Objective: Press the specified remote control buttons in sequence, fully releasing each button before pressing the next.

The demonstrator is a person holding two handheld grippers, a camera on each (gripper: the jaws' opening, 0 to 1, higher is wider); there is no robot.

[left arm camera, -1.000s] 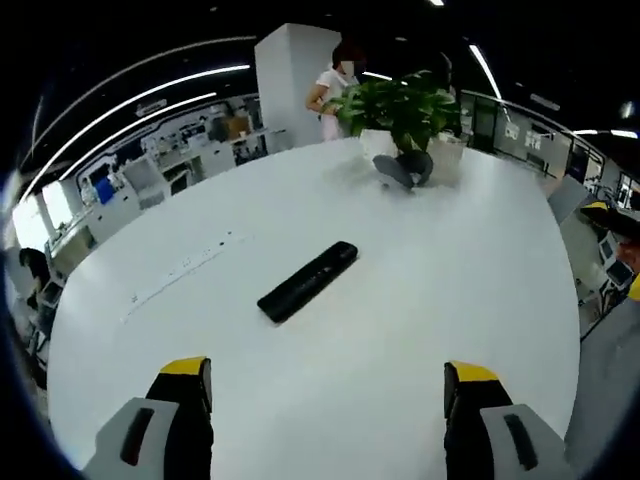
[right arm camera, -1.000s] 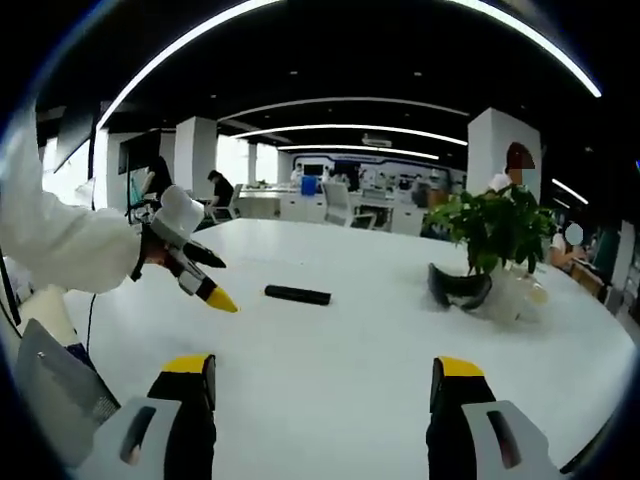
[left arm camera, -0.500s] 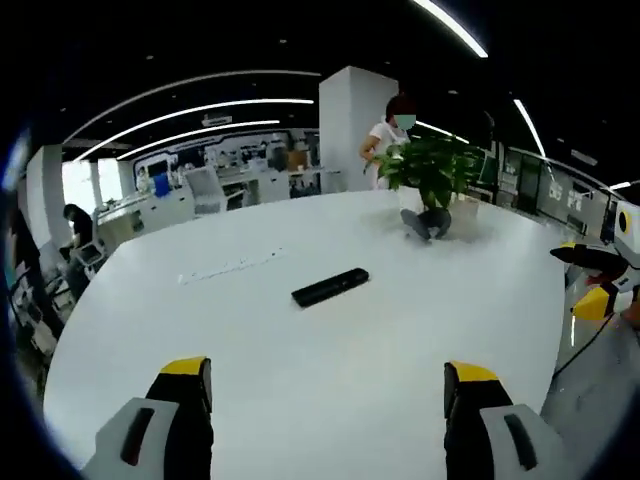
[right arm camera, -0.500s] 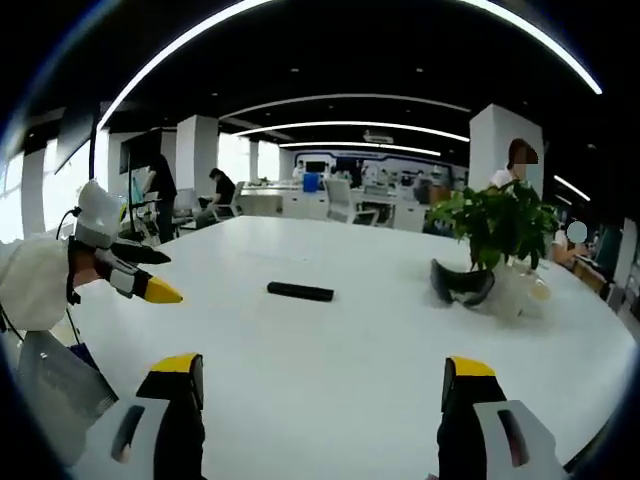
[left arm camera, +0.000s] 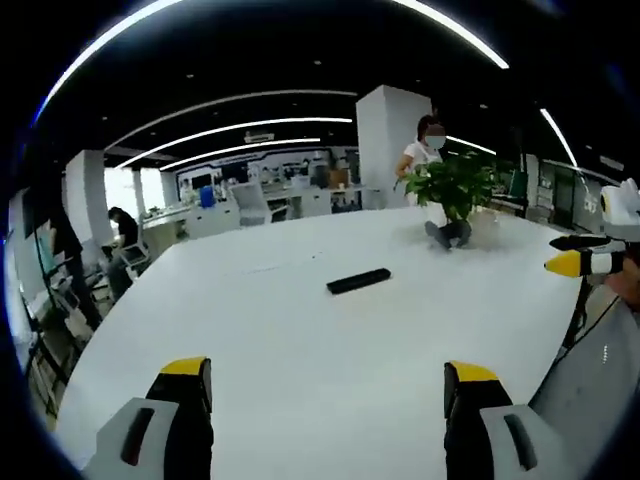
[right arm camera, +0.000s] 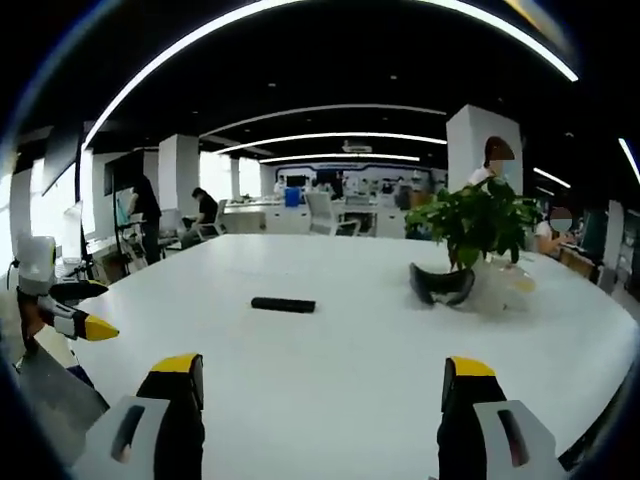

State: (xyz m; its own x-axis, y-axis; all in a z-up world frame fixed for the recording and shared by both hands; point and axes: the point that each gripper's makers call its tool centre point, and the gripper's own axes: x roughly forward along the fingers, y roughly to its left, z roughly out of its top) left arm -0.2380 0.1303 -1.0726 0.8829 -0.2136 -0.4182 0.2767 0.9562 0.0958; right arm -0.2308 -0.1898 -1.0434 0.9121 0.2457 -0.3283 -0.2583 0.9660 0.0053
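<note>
A black remote control point(left arm camera: 359, 281) lies flat near the middle of the white table point(left arm camera: 300, 340), well ahead of both grippers. My left gripper point(left arm camera: 327, 372) is open above the table's near edge, with nothing between its yellow-tipped jaws. In the right gripper view the remote point(right arm camera: 283, 304) lies left of centre and my right gripper point(right arm camera: 320, 366) is open and holds nothing. The right gripper point(left arm camera: 568, 252) enters the left gripper view at the far right, off the table's side. The left gripper point(right arm camera: 95, 308) appears at the far left of the right gripper view, held by a hand.
A potted green plant point(right arm camera: 475, 220) stands at the table's far side with a dark curved object point(right arm camera: 440, 285) in front of it. A person point(left arm camera: 425, 160) stands behind the plant beside a white pillar. Desks, chairs and other people fill the office beyond.
Both grippers have drawn back from the remote, which now looks smaller and farther. In the right gripper view the left gripper has slid out to the far left edge.
</note>
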